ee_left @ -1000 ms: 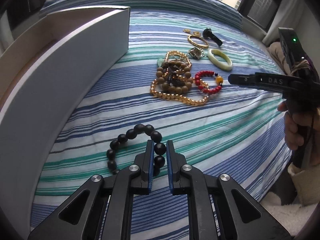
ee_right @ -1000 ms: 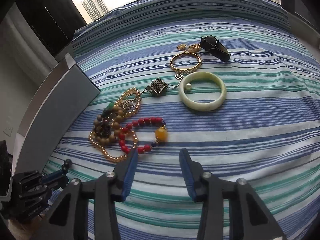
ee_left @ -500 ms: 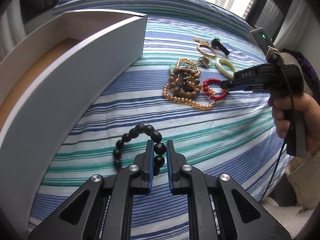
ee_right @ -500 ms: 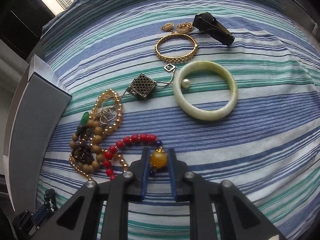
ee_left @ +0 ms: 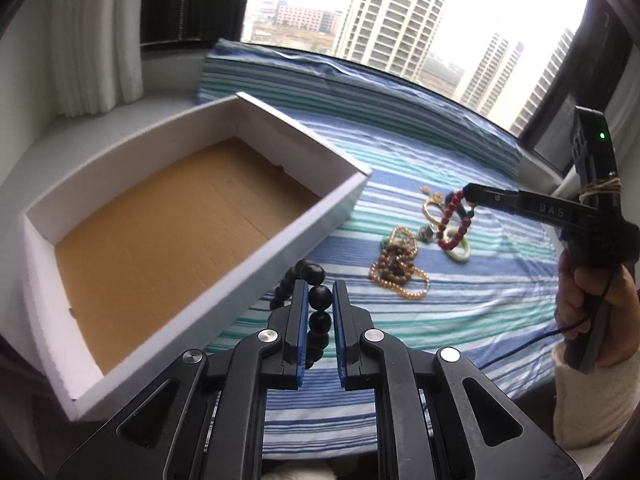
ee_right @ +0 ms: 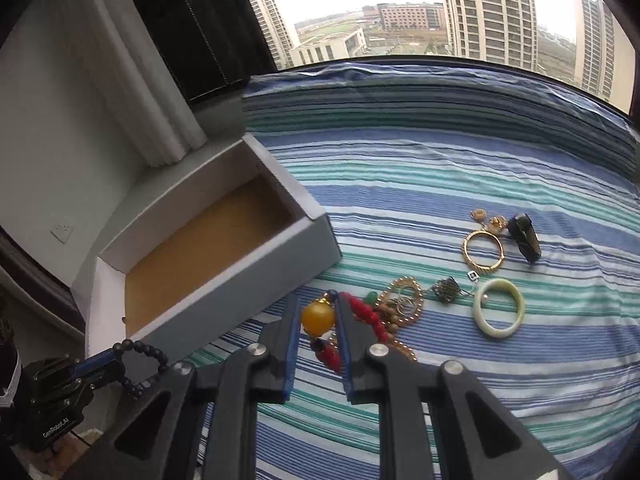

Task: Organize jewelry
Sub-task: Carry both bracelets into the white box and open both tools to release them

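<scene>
Box [ee_left: 192, 216] sits at the bed's left edge, nothing visible in it. Left gripper [ee_left: 320, 300] is clenched on the black bead bracelet [ee_left: 319, 298], lifted just right of the box's near wall. Clear that wall, lower, then let go. Right gripper [ee_right: 318, 318] grips the red bracelet [ee_right: 360, 316] by its amber bead [ee_right: 317, 317], loop dangling: carry slowly, drop second.

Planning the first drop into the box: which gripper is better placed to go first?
Left, probably. The left gripper, shut on the black bead bracelet, sits right at the white box wall. The right gripper holds the red bead bracelet farther out, above the jewelry pile.
</scene>
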